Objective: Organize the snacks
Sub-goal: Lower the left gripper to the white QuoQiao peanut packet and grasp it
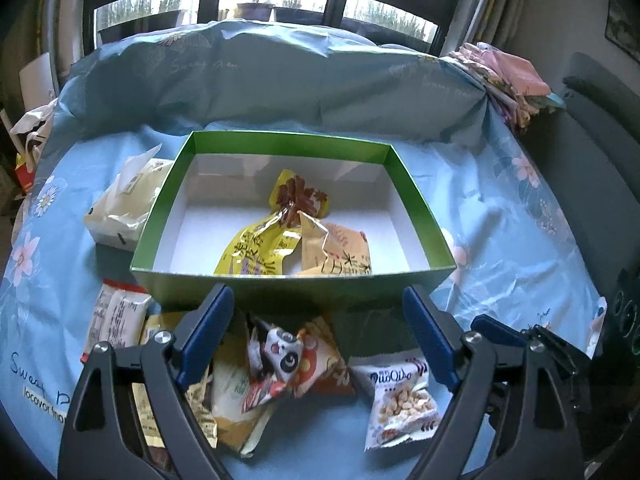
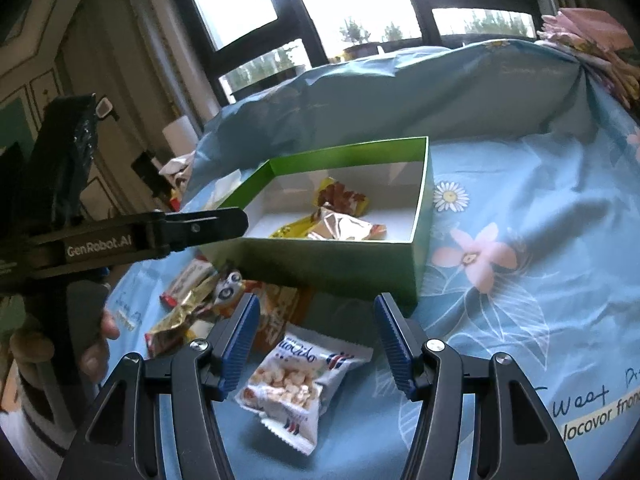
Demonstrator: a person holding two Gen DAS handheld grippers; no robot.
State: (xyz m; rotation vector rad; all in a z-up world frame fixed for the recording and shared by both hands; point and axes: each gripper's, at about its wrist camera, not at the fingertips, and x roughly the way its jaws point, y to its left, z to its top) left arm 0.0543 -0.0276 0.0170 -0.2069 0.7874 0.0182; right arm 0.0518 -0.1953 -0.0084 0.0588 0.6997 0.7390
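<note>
**Both hand-held grippers hover open over loose snacks near the green box**

A green box (image 1: 280, 280) with a white inside sits on a surface covered by a light blue flowered cloth (image 1: 500, 240). Two snacks already lie in the box: a yellow packet (image 1: 260, 244) with a twisted top and, touching it on the right, a tan packet (image 1: 340, 252).

The left hand-held gripper (image 1: 318, 336) has its jaws spread wide, with nothing pressed between the blue pads. It hangs above a heap of loose snacks just in front of the box's near wall, among them a packet with a cartoon face (image 1: 284, 360) and, at the heap's left edge, a red-and-white wrapper (image 1: 116, 320). A pale plastic bag (image 1: 124, 200) rests against the box's left side.

The right hand-held gripper (image 2: 316, 344) is partly open and empty too. Below and between its jaws, apart from the pads, lies a white peanut packet (image 2: 296, 388) on the cloth, to the right of the heap and near the box's front corner. In the right wrist view, the left hand-held gripper reaches in from the left, with a person's fingers (image 2: 96, 348) wrapped on its handle.
</note>
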